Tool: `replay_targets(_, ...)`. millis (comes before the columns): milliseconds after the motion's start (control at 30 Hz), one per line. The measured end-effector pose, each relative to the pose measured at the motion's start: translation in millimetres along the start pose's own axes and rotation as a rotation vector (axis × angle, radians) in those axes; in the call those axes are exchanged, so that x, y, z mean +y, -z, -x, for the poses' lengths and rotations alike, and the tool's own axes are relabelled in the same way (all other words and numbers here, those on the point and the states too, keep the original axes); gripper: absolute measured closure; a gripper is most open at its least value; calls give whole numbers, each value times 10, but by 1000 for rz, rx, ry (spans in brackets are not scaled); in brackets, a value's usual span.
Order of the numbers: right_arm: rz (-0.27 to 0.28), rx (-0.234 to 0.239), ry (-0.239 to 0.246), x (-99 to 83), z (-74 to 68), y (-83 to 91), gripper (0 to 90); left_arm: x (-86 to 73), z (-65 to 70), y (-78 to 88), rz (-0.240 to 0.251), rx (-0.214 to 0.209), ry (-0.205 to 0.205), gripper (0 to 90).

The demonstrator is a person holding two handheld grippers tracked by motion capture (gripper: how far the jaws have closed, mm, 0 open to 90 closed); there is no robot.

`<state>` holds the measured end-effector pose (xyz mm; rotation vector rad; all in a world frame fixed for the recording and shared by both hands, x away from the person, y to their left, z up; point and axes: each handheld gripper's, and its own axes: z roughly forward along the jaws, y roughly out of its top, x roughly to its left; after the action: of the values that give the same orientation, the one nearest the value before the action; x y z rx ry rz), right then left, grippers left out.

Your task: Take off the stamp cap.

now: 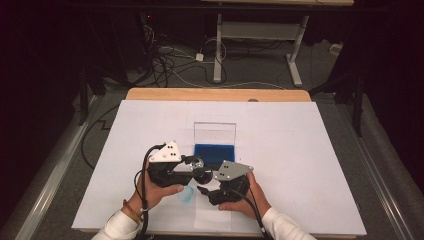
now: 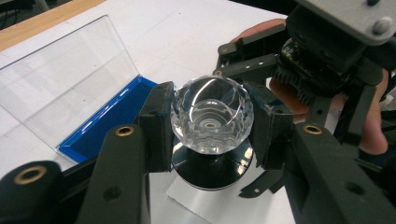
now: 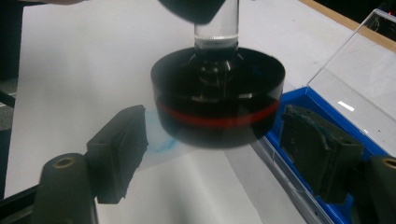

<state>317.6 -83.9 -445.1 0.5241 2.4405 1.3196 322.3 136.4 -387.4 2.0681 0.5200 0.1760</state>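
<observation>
Two tongs are at work and we count one stamp between them, so let us take the left tongs [image 2: 211, 123] first: their jaws press on either side of the faceted clear knob [image 2: 211, 114] of the stamp, gripping it and keeping it upright. That grip makes sense to us, since the knob is the only narrow part; the round black base [image 3: 217, 98] below, with its red band, is far wider.

We see the stamp lifted clear of the worktop [image 1: 300, 150], hanging over a white sheet of paper [image 3: 205, 186], just beside the ink pad. One blue smudge [image 3: 161, 137] sits on that paper under the base, which suggests to us that this is a stamping job.

Now the right tongs [image 3: 219, 154]: jaws spread wide, holding nothing, one on each side of the black base and below it. We judge they wait there to steady or take the base.

One ink pad case [image 1: 214, 152] lies near the middle of the worktop, blue tray facing up, and its one clear lid [image 1: 214, 133] stands raised behind it, so the pad is easy to reach.
</observation>
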Motion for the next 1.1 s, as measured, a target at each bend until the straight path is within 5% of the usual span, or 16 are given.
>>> replay_targets(500,10,-41,84,-51,-85,-34,377,-8,62,-85,-26,-15,-22,545)
replay_targets(1100,-9,32,52,-39,-65,19,387,-29,96,-55,-8,-17,-34,547)
